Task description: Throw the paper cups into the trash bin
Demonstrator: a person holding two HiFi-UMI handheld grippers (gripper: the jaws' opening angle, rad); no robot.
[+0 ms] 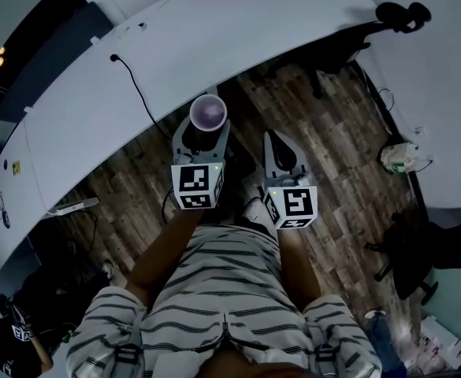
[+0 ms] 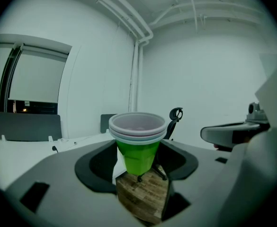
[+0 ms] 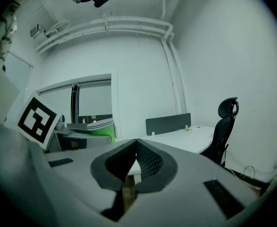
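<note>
Head view looks down on a person in striped shorts standing on a wooden floor beside a long white table. The left gripper is clamped on a nested stack of paper cups, held upright in the air over the floor near the table's edge; the left gripper view shows the green cup body wedged between the jaws, white rims above them. The right gripper hangs just beside it, jaws pressed together with nothing between them. A black cable trails across the table. A black office chair stands at the table's far end, and a white bundle lies by the wall. Right gripper view shows a grey divider panel on the table.
</note>
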